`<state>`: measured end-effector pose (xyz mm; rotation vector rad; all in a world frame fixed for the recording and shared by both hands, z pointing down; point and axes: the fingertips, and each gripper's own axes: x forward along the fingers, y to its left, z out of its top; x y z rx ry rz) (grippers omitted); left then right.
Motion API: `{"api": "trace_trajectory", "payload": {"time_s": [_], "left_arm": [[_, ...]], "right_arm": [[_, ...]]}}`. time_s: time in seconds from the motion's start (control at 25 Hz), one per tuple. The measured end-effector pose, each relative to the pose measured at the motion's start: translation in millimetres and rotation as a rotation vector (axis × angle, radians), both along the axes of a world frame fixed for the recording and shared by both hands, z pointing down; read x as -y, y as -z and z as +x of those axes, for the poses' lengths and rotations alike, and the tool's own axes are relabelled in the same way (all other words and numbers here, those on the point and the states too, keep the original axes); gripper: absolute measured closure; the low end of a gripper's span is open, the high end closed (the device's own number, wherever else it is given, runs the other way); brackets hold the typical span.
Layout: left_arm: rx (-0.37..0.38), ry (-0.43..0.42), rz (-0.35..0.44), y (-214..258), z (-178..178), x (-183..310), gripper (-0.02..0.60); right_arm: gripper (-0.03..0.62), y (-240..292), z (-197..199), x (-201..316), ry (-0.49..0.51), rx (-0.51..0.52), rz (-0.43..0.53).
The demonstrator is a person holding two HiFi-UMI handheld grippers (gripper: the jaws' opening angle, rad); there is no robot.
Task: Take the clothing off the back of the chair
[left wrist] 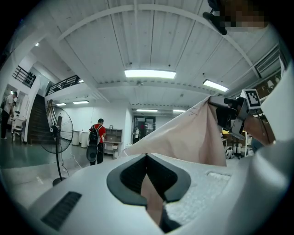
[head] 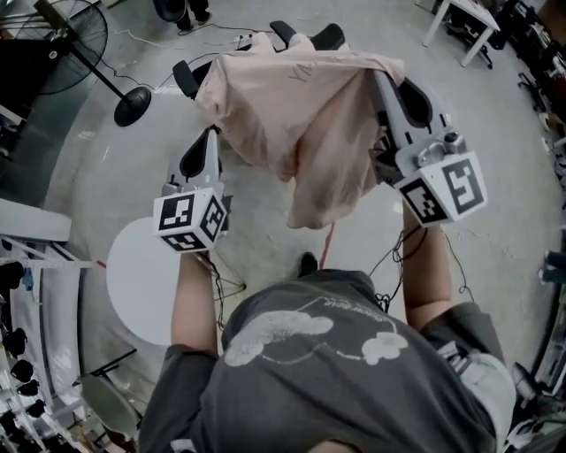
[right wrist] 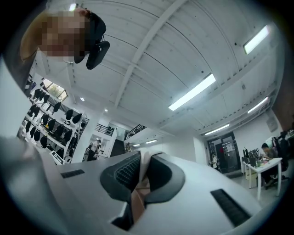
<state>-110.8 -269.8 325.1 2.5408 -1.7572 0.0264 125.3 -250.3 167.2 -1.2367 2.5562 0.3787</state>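
Note:
A pale pink garment point(head: 301, 106) hangs stretched between my two grippers, above a black office chair point(head: 186, 78) whose arms and headrest stick out behind it. Whether the cloth still touches the chair cannot be told. My left gripper point(head: 210, 134) is shut on the garment's left edge; in the left gripper view, pink cloth is pinched between the dark pads point(left wrist: 147, 156) and the garment point(left wrist: 193, 137) spreads towards the right gripper point(left wrist: 229, 114). My right gripper point(head: 382, 80) is shut on the right corner, with cloth folded over its pads point(right wrist: 143, 158).
A standing fan point(head: 80, 40) with a round base is at the far left. A white round table point(head: 146, 279) stands close at my left, and a white desk point(head: 464, 22) at the far right. A red cable point(head: 325, 248) runs across the floor. A person in red point(left wrist: 96, 137) stands far off.

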Motion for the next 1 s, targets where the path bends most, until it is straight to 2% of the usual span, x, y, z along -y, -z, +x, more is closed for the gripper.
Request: {"api": "trace_trajectory", "payload": {"time_s": [0.44, 0.68, 1.0], "left_arm": [[-0.001, -0.113, -0.012, 2, -23, -69, 0.583], [-0.015, -0.150, -0.022, -7, -32, -115, 0.583], [-0.047, -0.190, -0.055, -27, -49, -175, 0.583]], "right_arm": [[0.602, -23, -22, -84, -0.113, 0.030, -0.072], [0.602, -33, -22, -136, -0.167, 0.058, -0.092], [0.602, -83, -42, -184, -0.237, -0.028, -0.197]]}}
